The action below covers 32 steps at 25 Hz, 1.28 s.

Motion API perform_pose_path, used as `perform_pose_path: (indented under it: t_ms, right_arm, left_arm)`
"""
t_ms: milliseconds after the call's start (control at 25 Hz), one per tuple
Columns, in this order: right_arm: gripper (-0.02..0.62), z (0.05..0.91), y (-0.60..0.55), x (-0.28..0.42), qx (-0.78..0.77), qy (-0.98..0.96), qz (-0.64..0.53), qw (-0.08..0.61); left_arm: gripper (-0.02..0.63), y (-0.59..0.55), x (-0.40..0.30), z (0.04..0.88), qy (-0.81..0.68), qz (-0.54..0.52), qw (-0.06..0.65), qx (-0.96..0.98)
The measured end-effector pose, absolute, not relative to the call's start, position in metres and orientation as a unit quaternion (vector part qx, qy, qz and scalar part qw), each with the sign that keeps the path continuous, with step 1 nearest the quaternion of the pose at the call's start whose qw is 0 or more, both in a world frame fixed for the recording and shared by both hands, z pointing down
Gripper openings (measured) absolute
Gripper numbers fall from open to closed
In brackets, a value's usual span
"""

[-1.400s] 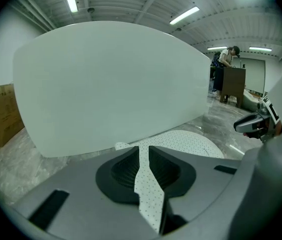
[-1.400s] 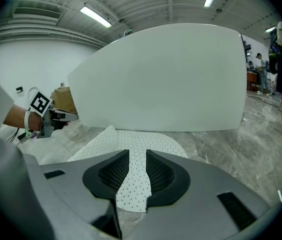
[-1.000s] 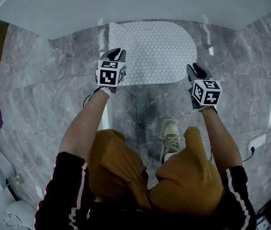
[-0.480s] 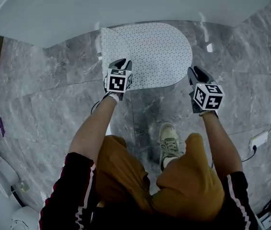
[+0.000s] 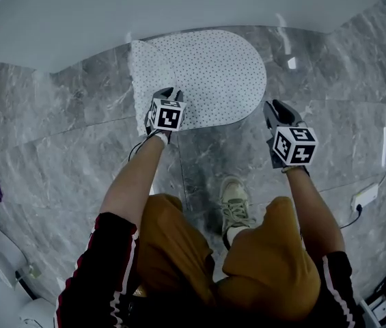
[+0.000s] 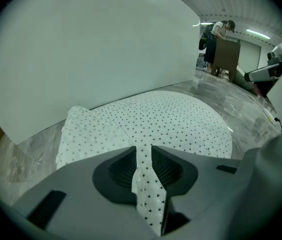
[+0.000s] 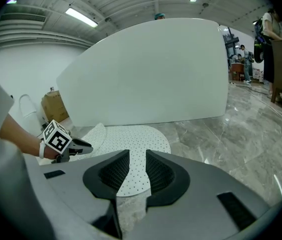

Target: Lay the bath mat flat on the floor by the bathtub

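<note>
Left gripper (image 6: pixel 141 155) has its fingers (image 6: pixel 117 168) clamped right on a pinched-up strip of the bath mat (image 6: pixel 175 126), white with little black dots. The strip runs down between them and past the bottom. The rest of the mat spreads out ahead on the grey marble floor (image 6: pixel 230 101), rounded at the far right end. Its left corner (image 6: pixel 83 134) is folded over and bunched up, not flat. The big white bathtub (image 6: pixel 91 59) wall is right behind it. Way back on the right, a person (image 6: pixel 215 34) leans over a brown cabinet (image 6: pixel 229 54).
</note>
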State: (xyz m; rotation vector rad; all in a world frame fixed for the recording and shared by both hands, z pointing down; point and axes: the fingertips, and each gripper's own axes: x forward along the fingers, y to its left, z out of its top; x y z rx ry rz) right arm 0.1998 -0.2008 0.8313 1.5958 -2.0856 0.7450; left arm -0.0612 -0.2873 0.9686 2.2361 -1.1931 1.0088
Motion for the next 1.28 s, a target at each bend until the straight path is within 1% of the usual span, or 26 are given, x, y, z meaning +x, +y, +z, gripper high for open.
perform_pose_path:
  t_ms: [240,560,760,1000,1120,1280]
  right_arm:
    - [0.124,0.838,-0.193,0.203,0.564,-0.750,0.264,0.224]
    - [0.124,0.841,-0.193,0.198,0.559,-0.752,0.267,0.227]
    - [0.121,0.838,-0.194,0.194,0.557,-0.754,0.263,0.230]
    - [0.120,0.839,-0.189,0.200,0.559,-0.751,0.262,0.234]
    - [0.118,0.840,-0.187,0.201,0.561,-0.749,0.264,0.233]
    - [0.116,0.838,-0.187,0.201,0.562,-0.750,0.261,0.232]
  left_arm:
    - [0.106,-0.295,-0.060,0.988,-0.434,0.379,0.204,0.791]
    - [0.106,-0.303,-0.076,0.998,-0.448,0.393,0.209,0.775]
    - [0.104,-0.299,-0.074,0.997,-0.440,0.383,0.224,0.781]
    - [0.104,-0.298,-0.073,1.004,-0.444,0.400,0.213,0.773]
    - [0.087,-0.297,-0.075,1.003,-0.445,0.403,0.210,0.771]
    - [0.040,-0.296,-0.075,1.000,-0.439,0.412,0.199,0.773]
